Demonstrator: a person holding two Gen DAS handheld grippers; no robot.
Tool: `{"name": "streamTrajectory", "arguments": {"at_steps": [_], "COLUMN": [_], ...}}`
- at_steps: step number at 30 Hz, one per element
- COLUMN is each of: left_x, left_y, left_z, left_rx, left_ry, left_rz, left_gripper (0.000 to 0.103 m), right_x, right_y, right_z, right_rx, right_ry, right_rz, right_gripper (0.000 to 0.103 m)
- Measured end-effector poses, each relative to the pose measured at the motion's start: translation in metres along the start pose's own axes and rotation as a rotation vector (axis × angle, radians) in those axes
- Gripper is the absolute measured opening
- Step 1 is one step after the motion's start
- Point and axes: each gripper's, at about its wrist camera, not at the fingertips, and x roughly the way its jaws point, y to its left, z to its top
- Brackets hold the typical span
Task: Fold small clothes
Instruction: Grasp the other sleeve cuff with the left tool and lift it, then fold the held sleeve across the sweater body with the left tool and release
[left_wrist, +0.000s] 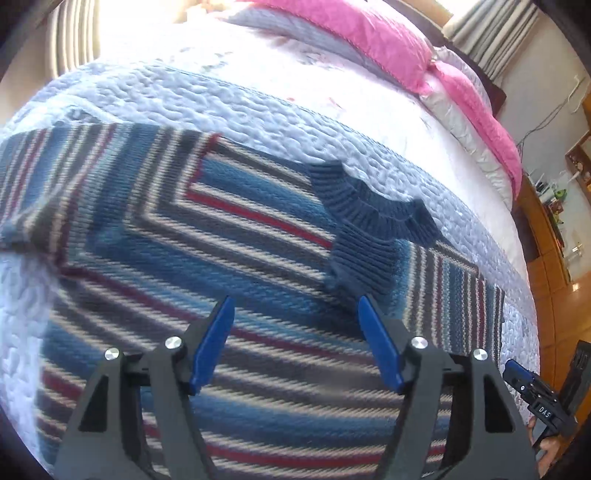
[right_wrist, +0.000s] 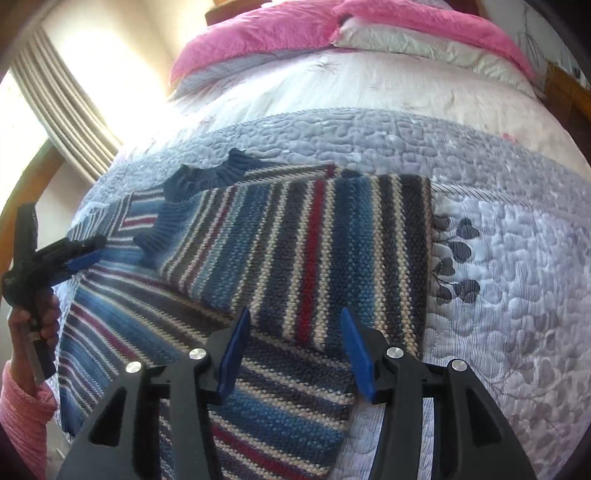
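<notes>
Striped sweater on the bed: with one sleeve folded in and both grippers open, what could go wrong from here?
1. The folded sleeve lies loose on the striped sweater; lifting the body could let it slide open.
2. The ribbed collar is rumpled, so a fold over it may come out lumpy.
3. The left gripper and right gripper could pinch the quilt too.

Left gripper (left_wrist: 296, 345) built of black angular arms, blue flat finger pads (left_wrist: 213, 347), round silver screw heads (left_wrist: 172, 342), right gripper (right_wrist: 291, 350) alike, white "DAS" lettering (left_wrist: 544, 411) seen on its body, pink knitted sleeve (right_wrist: 22, 413) worn.
</notes>
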Motion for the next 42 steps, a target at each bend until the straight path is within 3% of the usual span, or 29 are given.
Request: {"name": "streamTrajectory", "arguments": {"at_steps": [4,9,12,14,18,24,28,30,32,34,37,42], "left_x": [-0.042,-0.087,-0.104,-0.110,-0.115,-0.099,-0.089,-0.087,-0.085,-0.084,-0.093,-0.113], "left_y": [0.083,0.214,0.277,0.311,0.357,0.379,0.381,0.380,0.376,0.375,0.365,0.315], "left_z": [0.005,0.008,0.013,0.018,0.030,0.047,0.058,0.060,0.064,0.063,0.062,0.069], "left_rx": [-0.105,-0.345,-0.470,-0.533,-0.626,-0.679,-0.659,-0.655,-0.638,-0.628,-0.622,-0.498], "left_ry": [-0.034,-0.082,-0.117,-0.131,-0.169,-0.204,-0.236,-0.258,-0.271,-0.282,-0.324,-0.394], "left_rz": [0.086,0.186,0.227,0.235,0.170,0.112,0.127,0.160,0.201,0.170,0.148,0.124], "left_gripper": [0.074,0.074,0.074,0.074,0.073,0.073,0.073,0.064,0.033,0.016,0.012,0.012], "right_x": [0.012,0.044,0.061,0.068,0.077,0.084,0.085,0.087,0.088,0.088,0.084,0.067], "right_y": [0.036,0.060,0.066,0.067,0.065,0.068,0.067,0.067,0.067,0.067,0.065,0.068], "right_z": [0.007,0.010,0.011,0.011,0.012,0.012,0.011,0.012,0.012,0.011,0.009,0.003], "right_rx": [-0.063,-0.082,-0.096,-0.101,-0.100,-0.099,-0.097,-0.101,-0.101,-0.097,-0.096,-0.093], "right_ry": [0.038,0.085,0.105,0.114,0.124,0.116,0.106,0.103,0.099,0.095,0.085,0.053], "right_rz": [0.012,0.011,-0.037,-0.063,-0.078,-0.085,-0.081,-0.080,-0.076,-0.072,-0.067,-0.056], "right_gripper": [0.057,0.059,0.059,0.059,0.059,0.063,0.064,0.065,0.066,0.066,0.066,0.066]}}
